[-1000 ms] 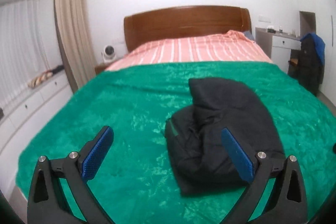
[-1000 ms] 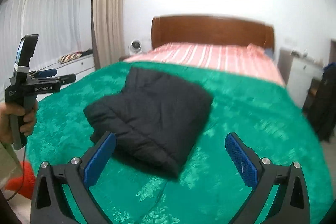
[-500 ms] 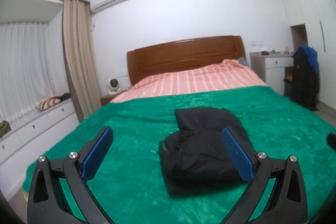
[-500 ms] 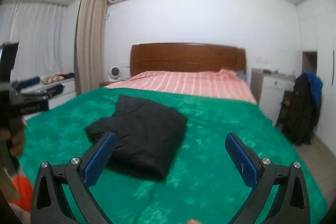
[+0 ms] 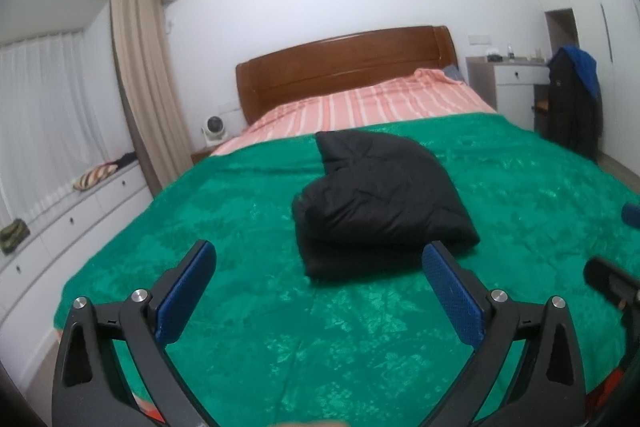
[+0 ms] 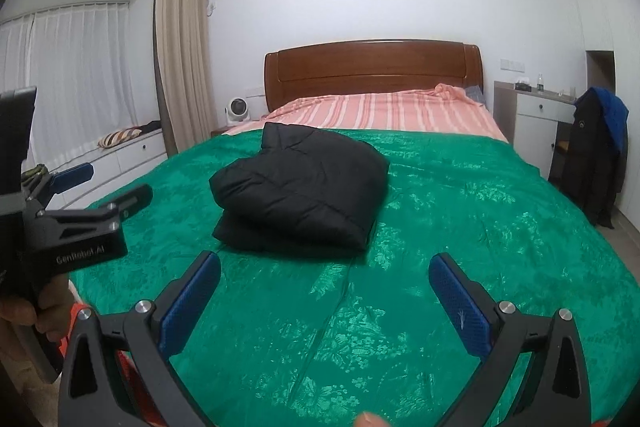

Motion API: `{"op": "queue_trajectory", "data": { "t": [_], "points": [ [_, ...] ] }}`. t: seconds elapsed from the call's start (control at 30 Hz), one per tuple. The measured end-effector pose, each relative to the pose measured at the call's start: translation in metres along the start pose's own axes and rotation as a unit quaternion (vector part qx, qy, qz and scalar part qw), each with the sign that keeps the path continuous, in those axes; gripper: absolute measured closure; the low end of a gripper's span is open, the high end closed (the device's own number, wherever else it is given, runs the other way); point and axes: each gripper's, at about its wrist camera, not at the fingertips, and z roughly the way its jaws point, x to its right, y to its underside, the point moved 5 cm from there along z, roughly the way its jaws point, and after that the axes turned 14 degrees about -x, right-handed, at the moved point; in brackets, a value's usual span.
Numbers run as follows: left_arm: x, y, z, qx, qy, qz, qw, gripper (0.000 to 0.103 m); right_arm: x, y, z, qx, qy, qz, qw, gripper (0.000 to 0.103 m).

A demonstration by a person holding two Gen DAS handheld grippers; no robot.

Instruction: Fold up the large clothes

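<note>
We see the jacket (image 5: 380, 199) lying folded on the green blanket (image 5: 248, 219), about mid-bed, well apart from both grippers. It is a black puffy bundle, doubled over on itself. Its long axis runs near to far, angled slightly: the thick folded edge faces us at the near end, and a narrower flap points toward the headboard (image 5: 344, 67). In the right wrist view the same jacket (image 6: 300, 195) sits left of centre, narrow end far, broad fold near.

Our left gripper (image 5: 318, 291) hovers over the near edge of the blanket, fingers spread wide, nothing between the blue pads (image 5: 188, 287). Our right gripper (image 6: 324, 301) is likewise spread wide and empty, above the blanket's near part. Neither touches the jacket.

In the right view we catch the left gripper from the side at far left, gripped by a hand (image 6: 36, 311).

Beyond the blanket: striped pink sheet (image 6: 380, 111), a small fan (image 6: 237, 111) left of the headboard, curtain (image 6: 180, 59), dark coats (image 6: 596, 155) hung at right.
</note>
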Motion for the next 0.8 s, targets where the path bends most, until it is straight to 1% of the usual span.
{"op": "queue_trajectory", "data": {
  "t": [0.1,0.23,0.37,0.43,0.53,0.63,0.8],
  "points": [
    [-0.002,-0.001,0.003,-0.008,0.006,-0.011,0.9999,0.0,0.0,-0.001,-0.002,0.005,0.005,-0.003,1.0,0.0],
    [-0.006,0.003,0.005,-0.016,0.016,-0.023,0.9995,0.0,-0.004,-0.001,-0.005,0.005,-0.01,-0.005,1.0,0.0],
    [-0.01,0.005,0.004,-0.019,0.025,-0.039,0.9987,0.0,-0.008,-0.002,-0.008,0.008,-0.008,-0.01,1.0,0.0],
    [-0.012,0.006,0.004,-0.02,0.029,-0.045,0.9983,0.0,-0.009,-0.003,-0.011,0.016,-0.008,-0.01,1.0,0.0],
    [-0.013,0.006,0.002,-0.02,0.033,-0.051,0.998,0.0,-0.008,-0.006,-0.019,0.032,-0.021,-0.001,0.999,0.0],
    [-0.012,0.005,-0.002,-0.017,0.038,-0.05,0.9979,0.0,-0.007,-0.009,-0.023,0.04,-0.033,0.003,0.999,0.0],
    [-0.005,0.002,-0.011,-0.009,0.035,-0.034,0.9988,0.0,-0.007,-0.008,-0.021,0.034,-0.021,-0.001,0.999,0.0]
  ]
}}
